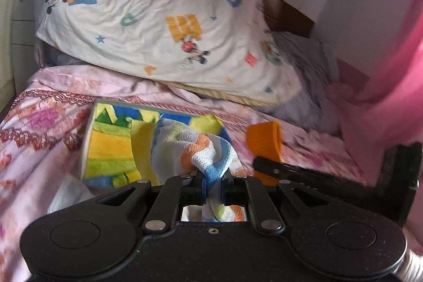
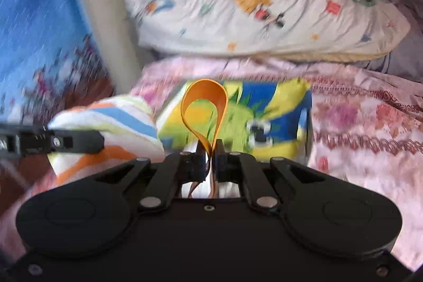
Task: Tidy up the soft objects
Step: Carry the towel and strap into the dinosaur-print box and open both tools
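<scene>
Pink bedspread (image 1: 53, 128), striped cloth (image 1: 201, 149) bunched in left gripper (image 1: 212, 173)

On the pink floral bedspread (image 1: 45, 128) lies the bright yellow, green and blue cartoon-print cushion (image 1: 111, 142), with the large white cartoon-print pillow (image 1: 158, 15) behind it at twelve o'clock, resting on the bedspread's far end. The left gripper (image 1: 212, 177) sits at six o'clock of the cushion, the bunched striped white, orange and blue towel (image 1: 195, 147) between its jaws and in front of the cushion. At three o'clock of the towel, just beside it, the right gripper (image 2: 212, 149) has the looped orange rubber band (image 2: 205, 110) between its jaws. A grey fuzzy blanket (image 1: 304, 75) lies at four o'clock of the pillow, partly under it.
</scene>
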